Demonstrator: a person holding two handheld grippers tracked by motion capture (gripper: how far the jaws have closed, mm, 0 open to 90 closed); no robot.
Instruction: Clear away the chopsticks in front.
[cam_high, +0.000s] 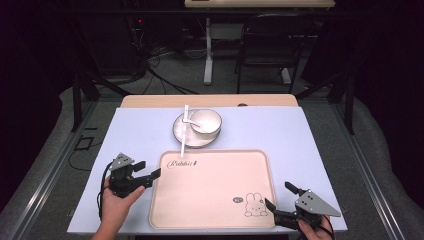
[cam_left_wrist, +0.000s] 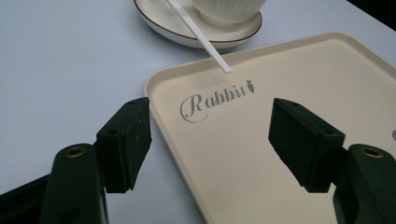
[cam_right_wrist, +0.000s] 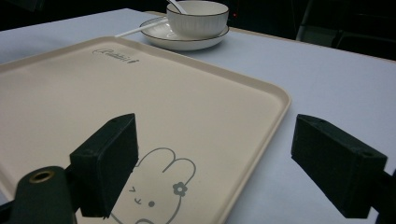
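Note:
A cream tray (cam_high: 210, 200) (cam_left_wrist: 289, 79) (cam_right_wrist: 60, 98) printed with "Rabbit" and a rabbit drawing lies flat on the pale table cover. Beyond it a white bowl (cam_high: 206, 120) (cam_right_wrist: 197, 17) sits on a white plate (cam_high: 190, 137) (cam_left_wrist: 163, 25) (cam_right_wrist: 159, 35). A white chopstick (cam_high: 184, 131) (cam_left_wrist: 201, 39) rests across the plate, its end over the tray's far rim. My left gripper (cam_high: 148, 171) (cam_left_wrist: 210, 135) is open at the tray's near-left corner, jaws straddling the rim. At the tray's near-right corner my right gripper (cam_high: 280, 196) (cam_right_wrist: 229, 163) is open, also straddling the rim. Nothing is held.
The pale cover (cam_high: 300, 135) spreads over a wooden table (cam_high: 150, 100). Behind the table are a dark chair (cam_high: 270, 40), a white desk leg (cam_high: 207, 55) and cables on the floor. A spoon handle (cam_right_wrist: 176, 5) leans in the bowl.

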